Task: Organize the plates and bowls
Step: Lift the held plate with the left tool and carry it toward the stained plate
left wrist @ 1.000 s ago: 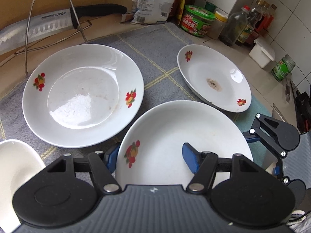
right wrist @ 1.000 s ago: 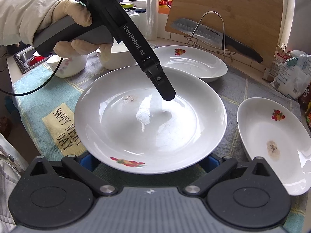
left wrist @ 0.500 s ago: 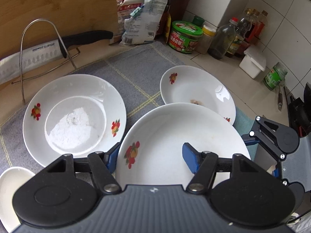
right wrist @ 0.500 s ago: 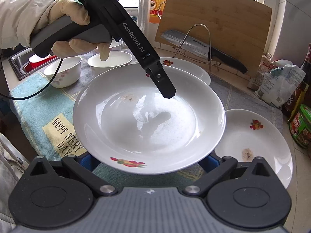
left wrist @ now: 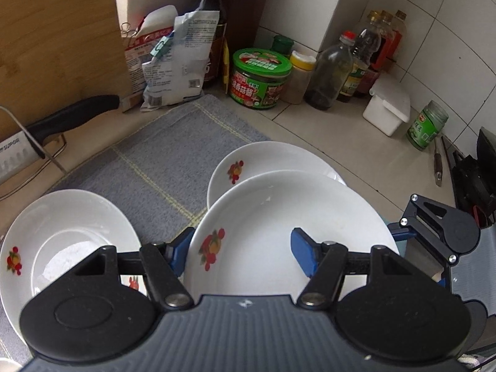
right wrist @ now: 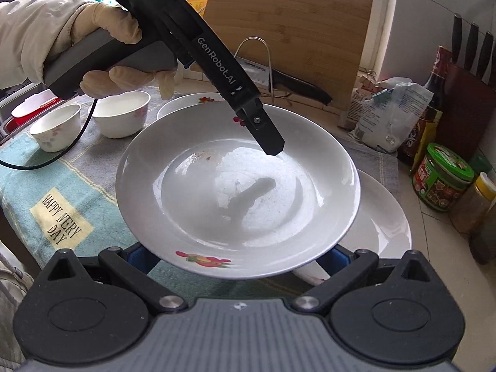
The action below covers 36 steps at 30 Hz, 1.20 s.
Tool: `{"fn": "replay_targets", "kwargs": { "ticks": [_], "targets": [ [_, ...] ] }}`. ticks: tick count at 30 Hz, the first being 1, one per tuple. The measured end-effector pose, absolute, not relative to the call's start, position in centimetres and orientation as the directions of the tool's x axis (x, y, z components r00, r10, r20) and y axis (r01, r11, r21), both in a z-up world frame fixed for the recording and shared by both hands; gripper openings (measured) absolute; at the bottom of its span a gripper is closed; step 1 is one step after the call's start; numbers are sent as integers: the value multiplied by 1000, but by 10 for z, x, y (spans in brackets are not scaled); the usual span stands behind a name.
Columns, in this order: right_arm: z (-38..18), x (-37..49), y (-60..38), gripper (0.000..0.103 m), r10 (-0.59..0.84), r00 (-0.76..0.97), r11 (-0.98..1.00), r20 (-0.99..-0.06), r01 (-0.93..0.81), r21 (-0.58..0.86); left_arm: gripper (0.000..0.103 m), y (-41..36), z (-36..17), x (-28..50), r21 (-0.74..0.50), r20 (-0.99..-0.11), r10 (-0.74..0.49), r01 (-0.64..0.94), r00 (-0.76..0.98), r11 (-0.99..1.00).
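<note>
Both grippers hold one white fruit-print plate [left wrist: 279,226] in the air, also seen in the right wrist view [right wrist: 238,186]. My left gripper [left wrist: 241,254] is shut on its rim, one blue pad inside and one under. My right gripper [right wrist: 235,260] grips the opposite rim, with its pads under the plate. The held plate hovers partly over a second white plate [left wrist: 269,158] on the counter, which also shows in the right wrist view [right wrist: 384,217]. A third plate [left wrist: 68,232] lies on the grey mat to the left. Two white bowls [right wrist: 121,114] stand at the far left.
A cutting board [right wrist: 294,37] and a knife on a wire rack [right wrist: 294,83] stand at the back. Food bags [left wrist: 173,62], a green-lidded jar [left wrist: 260,80], bottles [left wrist: 334,71] and a white box [left wrist: 387,108] line the wall. A blue towel [right wrist: 55,204] covers the left counter.
The held plate has been lifted and carried right, from over the mat to partly above the plate by the jars. Both grippers kept their hold.
</note>
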State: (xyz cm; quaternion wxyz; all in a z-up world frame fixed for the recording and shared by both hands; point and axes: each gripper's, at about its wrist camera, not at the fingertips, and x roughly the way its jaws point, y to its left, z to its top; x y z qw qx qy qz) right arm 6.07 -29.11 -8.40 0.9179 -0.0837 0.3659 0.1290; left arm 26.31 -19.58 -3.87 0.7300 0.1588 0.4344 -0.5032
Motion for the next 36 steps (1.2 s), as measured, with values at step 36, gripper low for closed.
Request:
{"fn": "replay_targets", "kwargs": {
  "ticks": [36],
  "targets": [
    [-106,99,-366,103,90,680,991,-728,-137,-6,68,-299,-82,307,-217,-798,-600,904,52,367]
  ]
}}
